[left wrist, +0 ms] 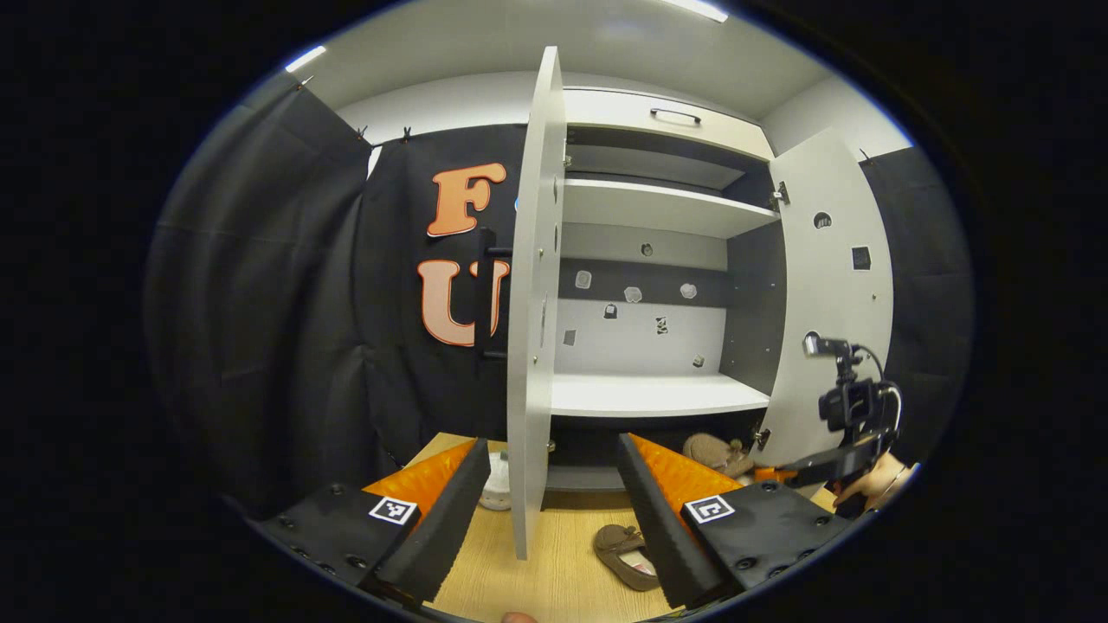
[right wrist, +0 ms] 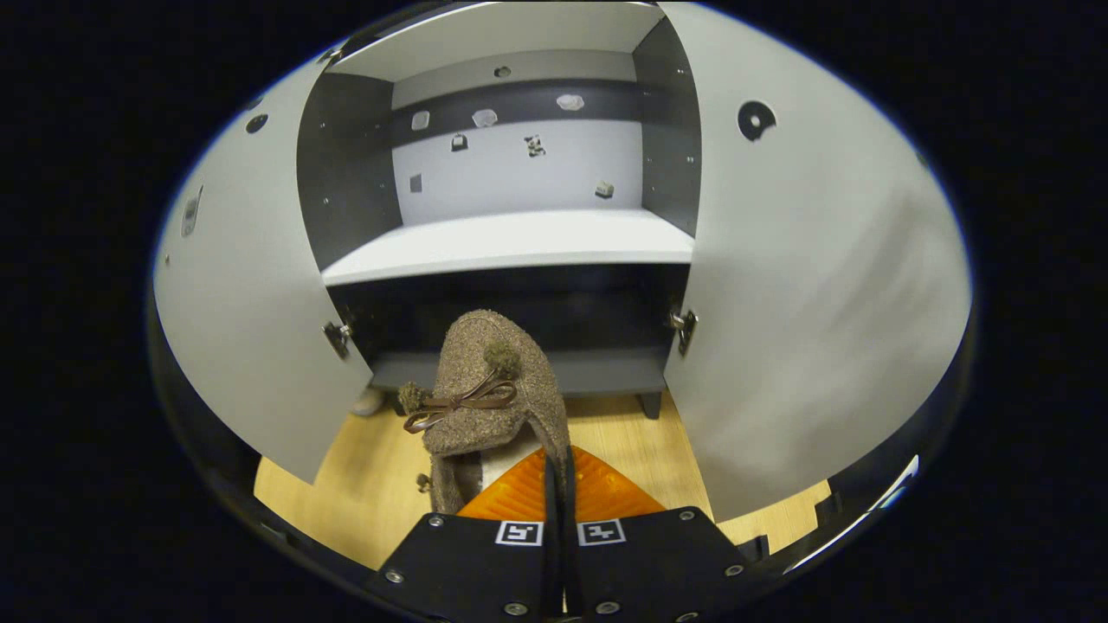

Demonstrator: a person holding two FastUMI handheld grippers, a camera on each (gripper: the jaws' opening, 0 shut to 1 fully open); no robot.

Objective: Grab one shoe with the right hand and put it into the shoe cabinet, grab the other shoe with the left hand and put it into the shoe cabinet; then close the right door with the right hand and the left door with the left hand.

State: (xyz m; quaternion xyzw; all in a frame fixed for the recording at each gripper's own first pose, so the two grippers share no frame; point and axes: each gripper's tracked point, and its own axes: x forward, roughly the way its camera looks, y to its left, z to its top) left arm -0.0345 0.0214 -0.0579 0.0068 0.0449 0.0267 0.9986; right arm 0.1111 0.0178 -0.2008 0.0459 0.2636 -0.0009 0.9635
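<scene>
Your right gripper [right wrist: 558,484] is clenched on the heel edge of the first shoe [right wrist: 485,385], both fingers pressing the thin rim so the toe points out toward the open cabinet [right wrist: 511,242]. That grip looks slim: the shoe hangs from its back edge, so a quick push or a knock of the toe against the bottom ledge could twist it loose before it is inside. The dark bottom compartment sits just beyond the toe, under the white shelf [right wrist: 511,238], with the left door [right wrist: 251,337] and right door [right wrist: 805,285] swung wide on either side, so keep the path centred and low. Your left gripper [left wrist: 550,510] is released, jaws wide apart and holding nothing, hovering over the wooden floor [left wrist: 554,571]. The second shoe [left wrist: 628,558] lies on that floor just inside the right finger, sole down, not yet picked up. The left gripper view also shows what the right gripper view cannot: the left door edge-on directly ahead, which you could clip if you reach straight forward, the upper shelves and drawer handle [left wrist: 675,115], and your right hand [left wrist: 874,480] off to the side carrying the first shoe near the cabinet's base. The right gripper view alone shows the grip itself.
</scene>
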